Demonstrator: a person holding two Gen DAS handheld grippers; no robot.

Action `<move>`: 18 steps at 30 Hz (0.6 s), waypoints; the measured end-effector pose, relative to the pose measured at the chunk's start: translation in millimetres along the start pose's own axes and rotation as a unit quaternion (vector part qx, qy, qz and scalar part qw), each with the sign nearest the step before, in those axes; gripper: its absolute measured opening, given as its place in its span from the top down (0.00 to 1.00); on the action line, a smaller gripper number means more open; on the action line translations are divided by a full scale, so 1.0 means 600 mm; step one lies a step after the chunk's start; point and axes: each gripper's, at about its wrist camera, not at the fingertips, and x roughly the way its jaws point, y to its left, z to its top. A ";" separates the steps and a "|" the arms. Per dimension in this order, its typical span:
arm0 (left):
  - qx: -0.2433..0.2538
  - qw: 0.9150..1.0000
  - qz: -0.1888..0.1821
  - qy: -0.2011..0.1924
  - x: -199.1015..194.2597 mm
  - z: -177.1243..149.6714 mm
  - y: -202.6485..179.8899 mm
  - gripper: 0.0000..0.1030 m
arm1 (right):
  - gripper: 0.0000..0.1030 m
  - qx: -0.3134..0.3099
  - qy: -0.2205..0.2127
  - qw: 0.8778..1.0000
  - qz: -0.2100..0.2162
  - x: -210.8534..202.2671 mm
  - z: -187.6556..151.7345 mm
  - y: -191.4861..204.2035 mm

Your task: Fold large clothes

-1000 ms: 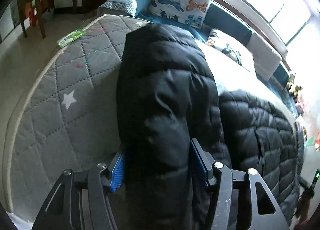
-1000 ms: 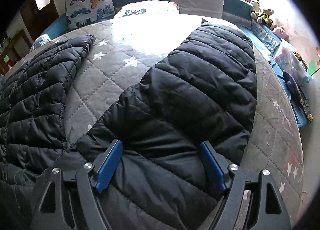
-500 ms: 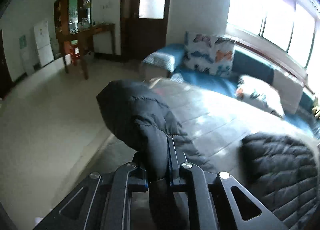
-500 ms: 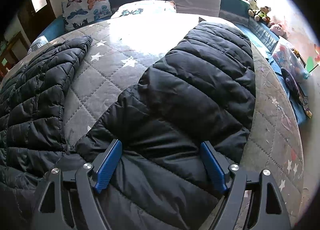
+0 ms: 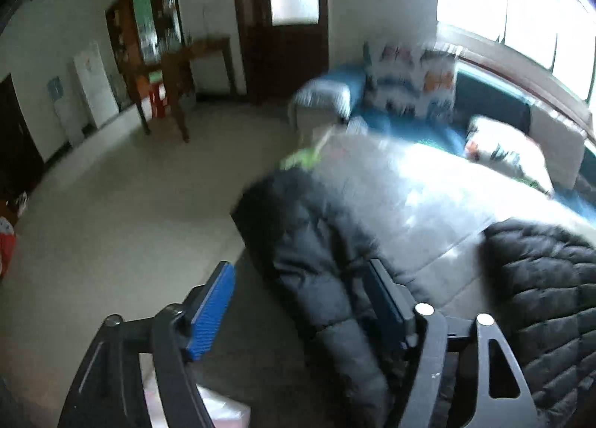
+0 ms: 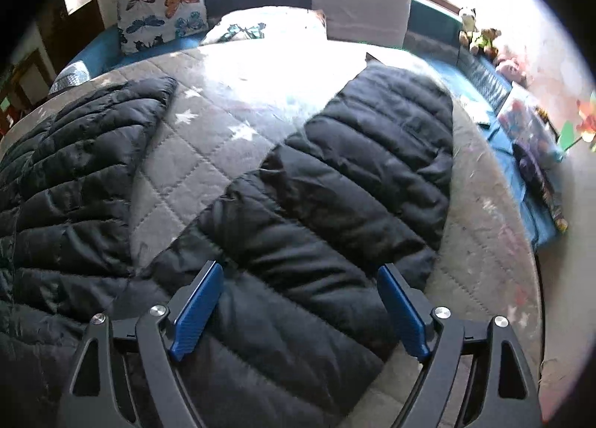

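Two sleeves of the black quilted puffer jacket point(image 6: 316, 204) lie spread on the grey star-quilted mattress point(image 6: 193, 174), one reaching toward its left edge, the other toward its far right corner. The left gripper point(image 5: 301, 301) has its blue-padded jaws wide apart over the left sleeve point(image 5: 316, 241), gripping nothing; the right gripper point(image 6: 298, 308) is likewise spread, straddling the right sleeve point(image 6: 372, 152) without pinching it. To fold well, I would judge each grip should close on the sleeve's full thickness near the cuff, then carry it inward across the body. The shell looks slick and puffy, with stitched channels, so it may slide or spring back.
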 end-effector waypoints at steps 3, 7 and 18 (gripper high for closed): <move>0.025 0.998 -0.056 -0.023 -0.073 -0.012 -0.031 0.24 | 0.10 -0.014 -0.015 1.000 0.010 -0.025 -0.011 0.014; 0.064 0.989 -0.131 -0.015 -0.134 -0.097 -0.073 0.25 | 0.10 -0.025 -0.028 0.999 0.032 -0.047 -0.028 0.031; 0.131 0.974 -0.184 0.029 -0.062 -0.276 -0.198 0.34 | 0.10 -0.033 0.000 0.997 0.065 -0.017 -0.044 0.045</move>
